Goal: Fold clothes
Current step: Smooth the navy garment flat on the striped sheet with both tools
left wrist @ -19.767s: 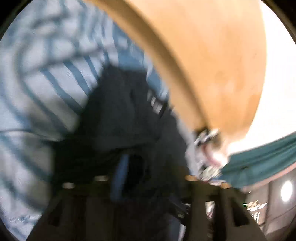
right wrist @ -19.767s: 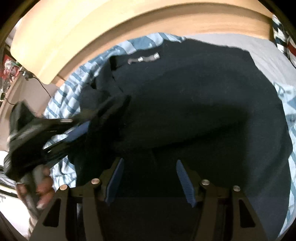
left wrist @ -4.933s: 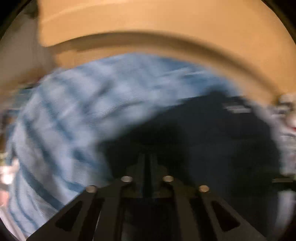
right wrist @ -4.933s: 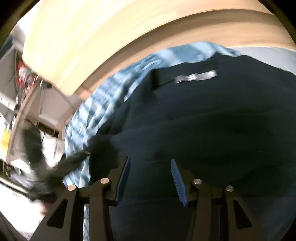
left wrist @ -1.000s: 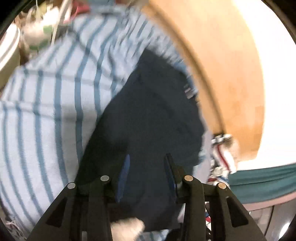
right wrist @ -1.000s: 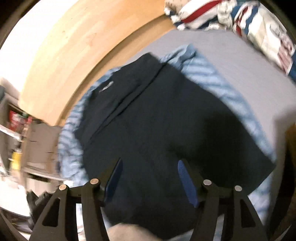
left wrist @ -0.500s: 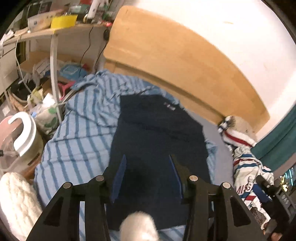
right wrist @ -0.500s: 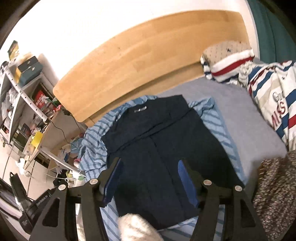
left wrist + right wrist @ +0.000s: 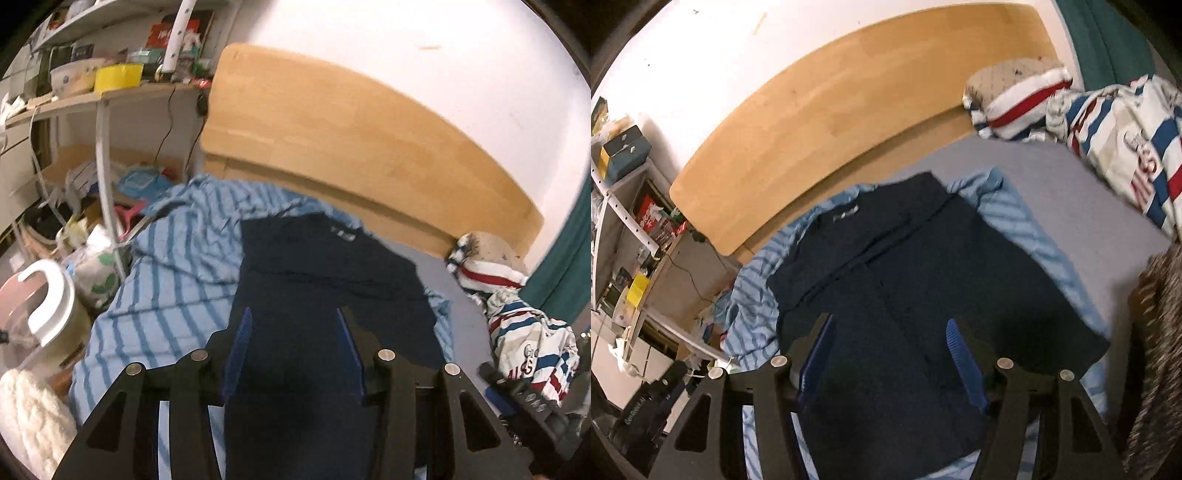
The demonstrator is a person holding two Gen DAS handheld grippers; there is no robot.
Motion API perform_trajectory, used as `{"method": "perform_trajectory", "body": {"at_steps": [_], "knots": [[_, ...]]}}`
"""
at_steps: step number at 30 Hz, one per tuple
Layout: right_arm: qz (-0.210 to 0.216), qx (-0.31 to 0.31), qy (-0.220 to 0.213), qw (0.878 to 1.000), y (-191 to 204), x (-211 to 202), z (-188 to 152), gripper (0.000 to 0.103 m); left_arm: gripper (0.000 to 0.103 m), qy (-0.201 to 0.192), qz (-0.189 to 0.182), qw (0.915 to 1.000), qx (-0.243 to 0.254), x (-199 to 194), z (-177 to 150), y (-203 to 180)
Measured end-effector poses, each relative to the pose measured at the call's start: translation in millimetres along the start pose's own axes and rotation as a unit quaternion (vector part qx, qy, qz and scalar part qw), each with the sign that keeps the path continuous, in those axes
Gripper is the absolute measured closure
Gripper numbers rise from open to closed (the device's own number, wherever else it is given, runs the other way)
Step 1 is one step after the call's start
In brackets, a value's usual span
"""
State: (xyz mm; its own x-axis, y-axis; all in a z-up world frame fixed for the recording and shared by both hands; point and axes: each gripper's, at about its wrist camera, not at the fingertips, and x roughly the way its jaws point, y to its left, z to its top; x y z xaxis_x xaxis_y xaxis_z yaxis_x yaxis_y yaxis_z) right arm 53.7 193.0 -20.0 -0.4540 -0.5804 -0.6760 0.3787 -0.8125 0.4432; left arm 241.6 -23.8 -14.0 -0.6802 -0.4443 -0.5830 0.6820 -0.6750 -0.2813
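A dark navy garment [image 9: 325, 280] [image 9: 905, 288] lies flat on a blue-and-white striped sheet [image 9: 173, 280] [image 9: 757, 295] on the bed, collar label toward the wooden headboard, its sides folded inward. My left gripper [image 9: 291, 332] hangs above the garment's near part, open, with nothing between its blue pads. Above the same cloth hovers my right gripper [image 9: 886, 343], likewise open and holding nothing. Neither gripper touches the fabric.
A wooden headboard [image 9: 351, 140] [image 9: 831, 92] backs the bed. Striped red-white-blue bedding [image 9: 524, 332] [image 9: 1108, 110] is heaped at the right on the grey mattress [image 9: 1071, 192]. A cluttered desk and shelves [image 9: 110, 85] stand left, with a white-lidded container [image 9: 48, 306] and a white knitted item [image 9: 33, 417].
Both grippers have pulled back and up from the garment, so the whole bed and room have come into view. The left view has rolled upright. The garment lies still.
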Motion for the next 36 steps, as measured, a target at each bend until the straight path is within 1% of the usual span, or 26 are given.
{"method": "perform_trajectory", "body": {"at_steps": [1, 2, 4, 7, 10, 13, 17, 20, 23, 25, 32, 36], "knots": [[-0.007, -0.014, 0.000, 1.000, 4.0, 2.9, -3.8, 0.036, 0.055, -0.004, -0.006, 1.0000, 0.004, -0.1, -2.3, 0.8], [-0.021, -0.036, 0.000, 0.999, 10.2, 5.8, -7.2, 0.036, 0.055, 0.000, -0.010, 0.9999, 0.009, 2.0, -3.4, 1.1], [-0.047, -0.081, -0.002, 0.996, 23.2, 11.4, -13.5, 0.036, 0.055, 0.026, -0.013, 0.9995, 0.015, 12.2, -5.7, 1.2], [-0.081, -0.149, 0.001, 0.986, 48.5, 18.9, -19.1, 0.036, 0.055, 0.067, -0.020, 0.9975, 0.008, 34.2, -11.2, 2.9], [-0.102, -0.190, 0.001, 0.976, 64.6, 24.9, -25.1, 0.037, 0.055, 0.104, -0.014, 0.9945, -0.001, 58.7, -18.9, 6.5], [-0.112, -0.221, 0.006, 0.969, 74.6, 31.0, -30.9, 0.037, 0.055, 0.132, -0.009, 0.9911, -0.017, 81.1, -27.8, 11.4], [-0.137, -0.240, 0.011, 0.961, 76.3, 41.1, -34.3, 0.037, 0.055, 0.171, -0.005, 0.9848, -0.031, 105.0, -36.9, 16.3], [-0.147, -0.262, 0.020, 0.954, 79.6, 51.1, -40.0, 0.037, 0.055, 0.199, -0.001, 0.9796, -0.029, 119.3, -43.8, 18.5], [-0.159, -0.294, 0.031, 0.942, 85.8, 62.4, -50.6, 0.037, 0.055, 0.223, 0.008, 0.9744, -0.026, 133.3, -50.2, 21.9], [-0.154, -0.305, 0.041, 0.939, 87.7, 69.1, -56.6, 0.037, 0.055, 0.233, 0.014, 0.9720, -0.028, 140.6, -52.4, 25.8], [-0.146, -0.309, 0.080, 0.936, 84.8, 92.0, -70.9, 0.037, 0.055, 0.261, 0.032, 0.9645, -0.027, 157.2, -57.7, 36.5], [-0.147, -0.292, 0.096, 0.940, 76.5, 98.0, -69.4, 0.037, 0.055, 0.285, 0.028, 0.9576, -0.036, 161.7, -59.7, 43.4]]}}
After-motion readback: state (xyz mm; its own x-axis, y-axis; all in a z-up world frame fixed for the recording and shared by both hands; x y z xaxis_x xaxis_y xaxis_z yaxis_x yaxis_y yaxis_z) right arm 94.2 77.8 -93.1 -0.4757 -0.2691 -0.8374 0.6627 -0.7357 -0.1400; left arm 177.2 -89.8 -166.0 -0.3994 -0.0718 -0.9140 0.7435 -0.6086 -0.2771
